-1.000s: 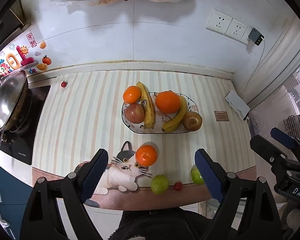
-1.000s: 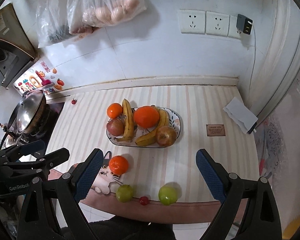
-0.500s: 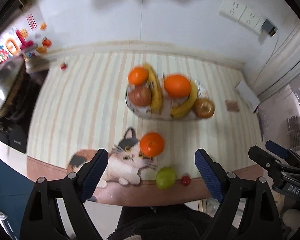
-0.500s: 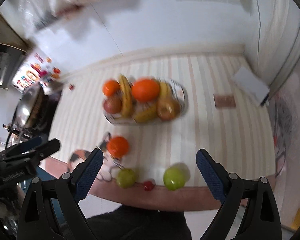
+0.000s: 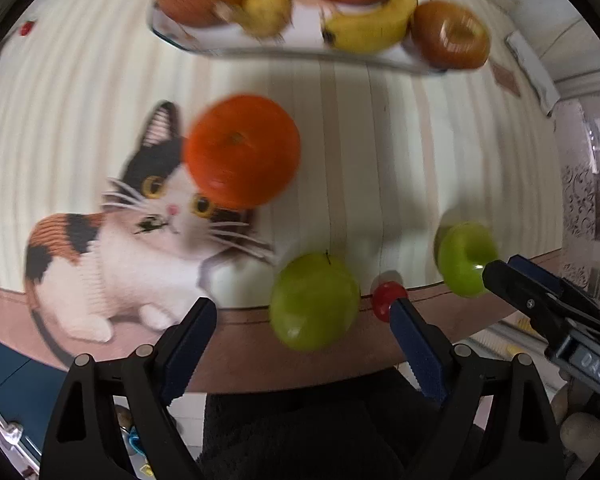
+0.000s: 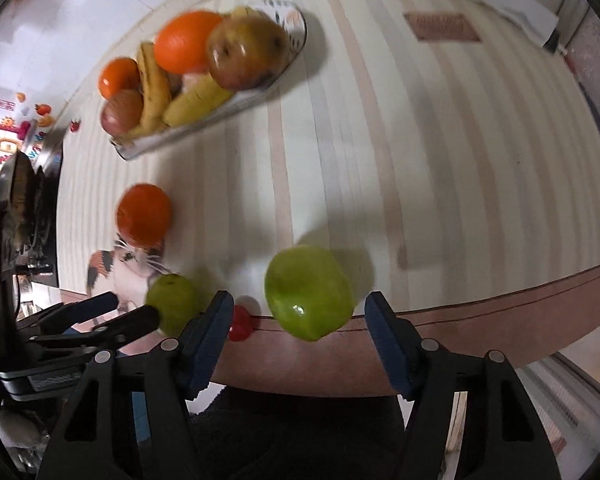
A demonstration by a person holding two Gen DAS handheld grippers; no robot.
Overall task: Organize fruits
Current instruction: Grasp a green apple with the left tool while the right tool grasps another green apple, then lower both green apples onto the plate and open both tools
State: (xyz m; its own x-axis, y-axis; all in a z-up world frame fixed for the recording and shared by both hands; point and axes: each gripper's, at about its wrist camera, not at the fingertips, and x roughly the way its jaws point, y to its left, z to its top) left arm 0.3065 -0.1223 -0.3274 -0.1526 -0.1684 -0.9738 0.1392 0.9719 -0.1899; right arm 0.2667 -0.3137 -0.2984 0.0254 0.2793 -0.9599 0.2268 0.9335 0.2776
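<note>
We close in on two green apples near the front edge of the striped surface, one for each claw. The right-hand apple sits just ahead of the right claw, between its blue pads, which do not touch it; those jaws have just been closing and now stand about half open, holding nothing. The other green apple lies just ahead of the left claw, whose jaws stand wide and empty. A small red fruit rests between the two apples, close beside the left claw's right pad. Both claws, a second ago high above the whole spread, now hang low over the front row, tilted steeply down, so we judge the pick-up of the loose fruit is about to begin. Farther back an orange sits on the cat picture; beyond it stands the plate, already piled with bananas, apples and oranges.
</note>
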